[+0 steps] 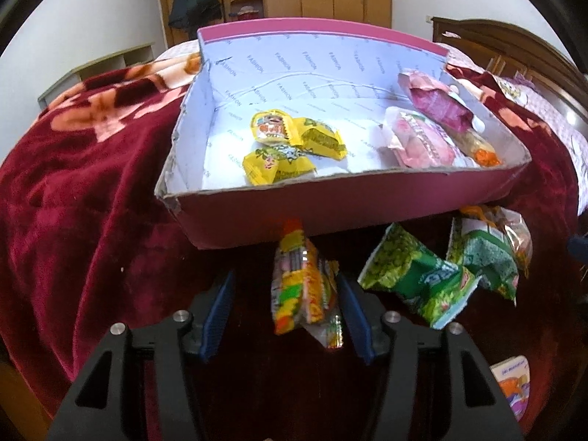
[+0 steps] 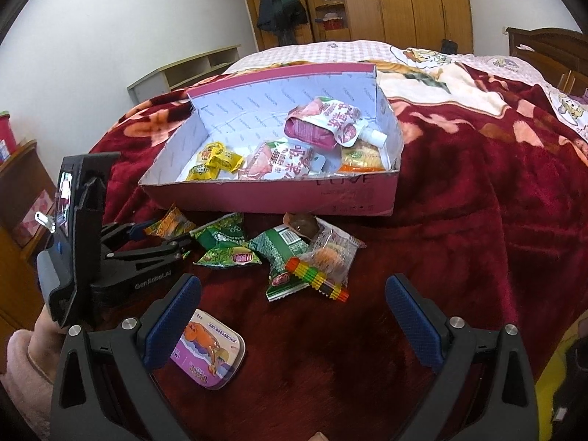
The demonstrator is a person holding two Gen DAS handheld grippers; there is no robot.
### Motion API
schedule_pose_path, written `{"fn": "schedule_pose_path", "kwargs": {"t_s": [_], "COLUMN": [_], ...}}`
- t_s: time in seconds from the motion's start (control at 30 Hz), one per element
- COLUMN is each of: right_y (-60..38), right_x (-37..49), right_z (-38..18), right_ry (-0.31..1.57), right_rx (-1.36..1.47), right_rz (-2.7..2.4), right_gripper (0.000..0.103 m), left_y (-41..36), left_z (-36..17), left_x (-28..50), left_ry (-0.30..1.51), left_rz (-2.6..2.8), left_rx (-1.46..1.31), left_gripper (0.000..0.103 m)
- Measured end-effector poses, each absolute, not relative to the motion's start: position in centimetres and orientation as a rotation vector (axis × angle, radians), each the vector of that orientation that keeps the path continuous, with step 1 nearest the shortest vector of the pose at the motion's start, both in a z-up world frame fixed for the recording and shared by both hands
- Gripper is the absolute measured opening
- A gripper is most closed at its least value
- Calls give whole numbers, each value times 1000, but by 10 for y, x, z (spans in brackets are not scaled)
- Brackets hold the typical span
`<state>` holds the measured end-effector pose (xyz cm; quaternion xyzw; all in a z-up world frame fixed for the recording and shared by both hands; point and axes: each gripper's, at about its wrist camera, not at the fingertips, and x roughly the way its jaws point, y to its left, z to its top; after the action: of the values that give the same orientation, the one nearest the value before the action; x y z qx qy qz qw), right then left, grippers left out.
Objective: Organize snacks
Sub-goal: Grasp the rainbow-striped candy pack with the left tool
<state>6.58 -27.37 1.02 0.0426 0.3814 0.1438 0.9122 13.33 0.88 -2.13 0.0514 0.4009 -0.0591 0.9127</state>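
- Left wrist view: the big red blanket (image 1: 73,191) covers the bed, and the pink box (image 1: 349,205) sits on it.
- Inside the box lie yellow candy packs (image 1: 290,143) and pink pouches (image 1: 422,136).
- The left claw (image 1: 286,308) is spread around the orange-yellow snack bag (image 1: 301,286), which lies just in front of the box. Its pads do not seem to squeeze yet.
- I think this step is picking up that bag. Next, close, lift over the wall, drop it in.
- The right claw (image 2: 294,323) is wide apart, holding nothing, near the little purple tin (image 2: 211,352).
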Motion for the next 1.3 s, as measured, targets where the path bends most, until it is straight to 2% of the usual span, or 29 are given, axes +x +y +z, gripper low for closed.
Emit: {"fn": "schedule_pose_path", "kwargs": {"t_s": [0.07, 0.1, 0.13, 0.9, 1.1, 1.3], "right_y": [-273, -272, -271, -236, -221, -217], "right_x": [65, 65, 65, 47, 42, 39], "right_z": [9, 9, 8, -14, -25, -37], "right_ry": [791, 794, 796, 858, 872, 854], "right_rx": [90, 92, 93, 53, 26, 41], "right_rz": [300, 301, 303, 338, 354, 333], "right_gripper": [102, 102, 102, 102, 97, 97], "left_y": [10, 11, 12, 48, 50, 52], "left_z": [-21, -20, -20, -15, -17, -19], "left_x": [133, 132, 131, 85, 83, 81], "left_ry": [824, 818, 815, 791, 789, 788], "left_rz": [-121, -121, -128, -150, -157, -163], "left_rx": [96, 94, 93, -58, -73, -95], "left_gripper": [53, 42, 36, 35, 35, 35]}}
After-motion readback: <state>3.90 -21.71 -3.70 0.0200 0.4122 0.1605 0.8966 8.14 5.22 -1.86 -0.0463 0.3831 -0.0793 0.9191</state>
